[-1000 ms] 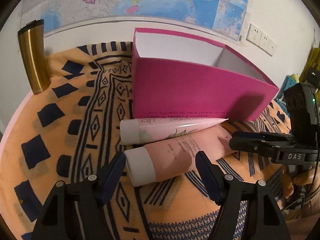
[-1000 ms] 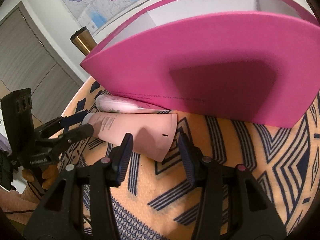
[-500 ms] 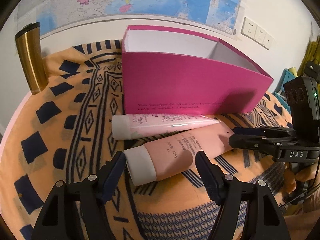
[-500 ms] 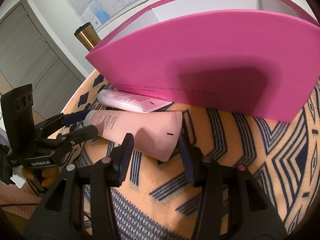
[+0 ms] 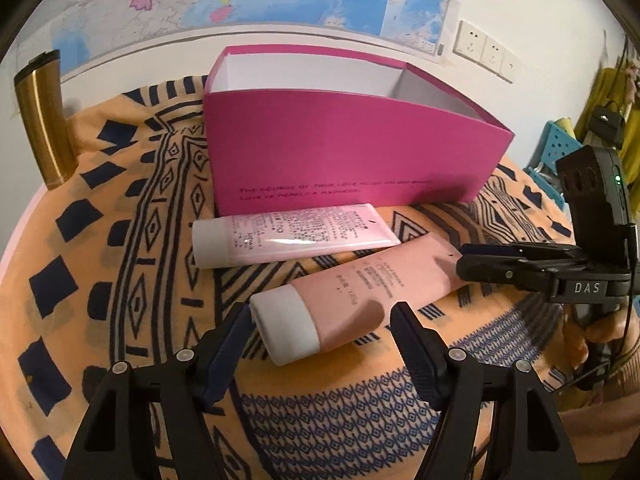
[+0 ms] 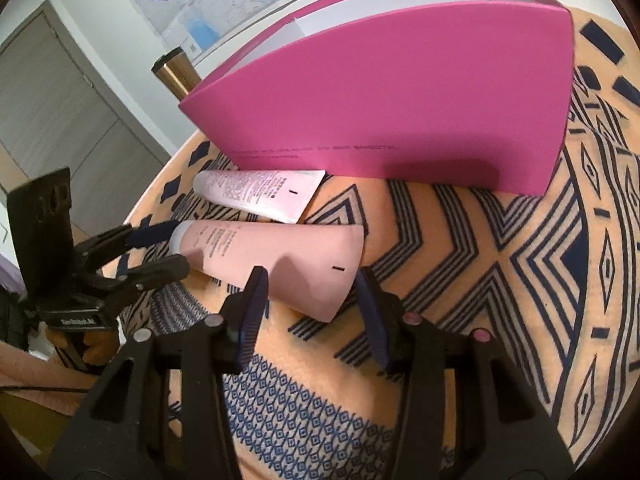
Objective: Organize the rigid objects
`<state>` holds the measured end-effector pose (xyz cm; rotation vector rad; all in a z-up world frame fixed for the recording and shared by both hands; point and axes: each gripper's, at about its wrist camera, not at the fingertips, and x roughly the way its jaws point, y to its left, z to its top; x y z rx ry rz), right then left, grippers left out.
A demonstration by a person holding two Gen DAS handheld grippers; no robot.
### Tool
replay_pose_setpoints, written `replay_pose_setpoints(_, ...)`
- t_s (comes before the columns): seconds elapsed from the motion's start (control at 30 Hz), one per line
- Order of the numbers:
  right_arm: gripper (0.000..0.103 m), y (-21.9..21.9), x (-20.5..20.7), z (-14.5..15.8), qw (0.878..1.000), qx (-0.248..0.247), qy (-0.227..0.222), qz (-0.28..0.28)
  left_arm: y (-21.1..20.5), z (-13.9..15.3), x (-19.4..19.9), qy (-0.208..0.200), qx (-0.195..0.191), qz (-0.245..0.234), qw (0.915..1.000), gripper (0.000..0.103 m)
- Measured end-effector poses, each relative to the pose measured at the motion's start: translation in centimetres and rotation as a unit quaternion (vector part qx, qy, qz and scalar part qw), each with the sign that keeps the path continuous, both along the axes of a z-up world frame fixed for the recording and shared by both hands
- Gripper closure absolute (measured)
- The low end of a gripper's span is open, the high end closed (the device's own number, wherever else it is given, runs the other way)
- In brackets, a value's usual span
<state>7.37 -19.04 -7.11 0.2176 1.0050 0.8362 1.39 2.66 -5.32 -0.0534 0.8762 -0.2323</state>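
Left gripper (image 5: 320, 332): jaws closing, straddling the capped end of the salmon-pink tube (image 5: 360, 292); pads not pressing it.
Right gripper (image 6: 310, 300): jaws spread either side of the same tube's flat crimped end; no contact visible.
Salmon-pink tube: lies flat on the patterned orange cloth (image 5: 120, 272), between both grippers.
Pale pink tube (image 5: 288, 234): lies flat, just in front of the magenta box (image 5: 344, 152).
Magenta box: open-topped, upright on the cloth, white inside.
Gold tumbler (image 5: 44, 120): upright, at the cloth's far-left edge.

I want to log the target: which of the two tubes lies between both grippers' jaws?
The darker salmon-pink tube, nearer the cameras; the paler printed tube lies against the magenta box.
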Motion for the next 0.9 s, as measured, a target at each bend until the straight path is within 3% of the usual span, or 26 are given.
replay_pose_setpoints(0.13,0.055,0.0,0.2,0.0,1.000,0.006,0.001,-0.008,0.1,-0.2,0.1,0.006,-0.004,0.004,1.0000,0.038)
replay_pose_setpoints(0.47,0.055,-0.1,-0.3,0.5,1.000,0.000,-0.010,-0.017,-0.2,0.1,-0.3,0.012,-0.012,0.007,0.9998,0.038)
replay_pose_setpoints(0.9,0.055,-1.9,-1.2,2.9,0.998,0.009,-0.042,-0.036,-1.2,2.3,-0.5,-0.015,-0.024,-0.006,0.9996,0.038)
